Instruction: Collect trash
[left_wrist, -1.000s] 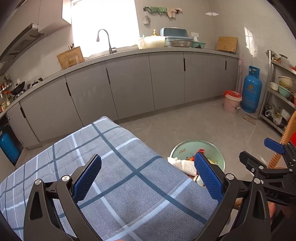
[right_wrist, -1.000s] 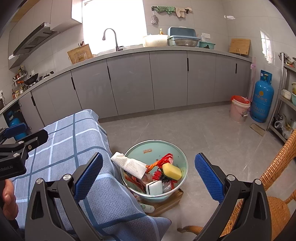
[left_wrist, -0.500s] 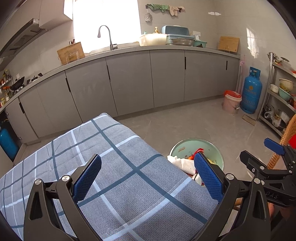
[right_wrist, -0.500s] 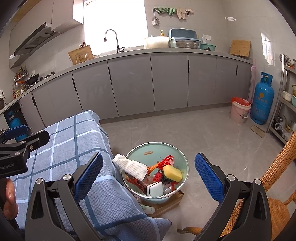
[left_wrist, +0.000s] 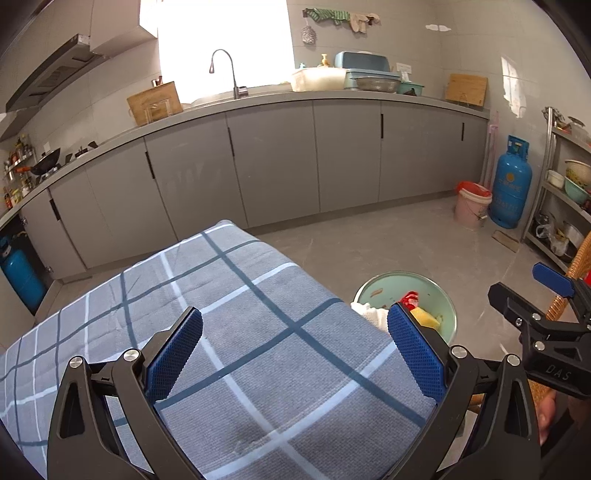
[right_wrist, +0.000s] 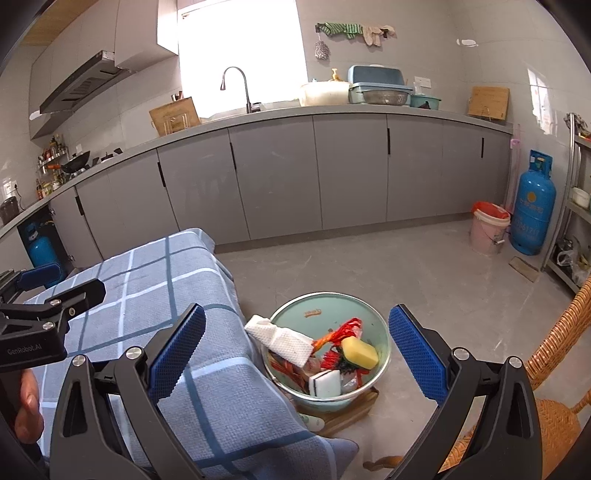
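Observation:
A pale green basin (right_wrist: 364, 314) stands on a wooden board on the floor beside the table. It holds a white paper towel (right_wrist: 284, 339), a yellow sponge (right_wrist: 360, 352), a white sponge (right_wrist: 325, 382) and red wrappers (right_wrist: 345, 328). The basin also shows in the left wrist view (left_wrist: 436, 295), partly hidden by the table edge. My left gripper (left_wrist: 295, 354) is open and empty above the blue checked tablecloth (left_wrist: 240, 332). My right gripper (right_wrist: 297, 356) is open and empty, above and in front of the basin.
A wicker chair (right_wrist: 554, 350) stands at the right. Grey cabinets (right_wrist: 332, 173) with a sink run along the back wall. A blue gas cylinder (right_wrist: 532, 206) and a pink bucket (right_wrist: 487, 232) stand at the far right, next to a metal shelf.
Both grippers have risen and drawn back slightly, so more of the tablecloth and floor shows. Both stay open and empty. The trash in the basin has not moved.

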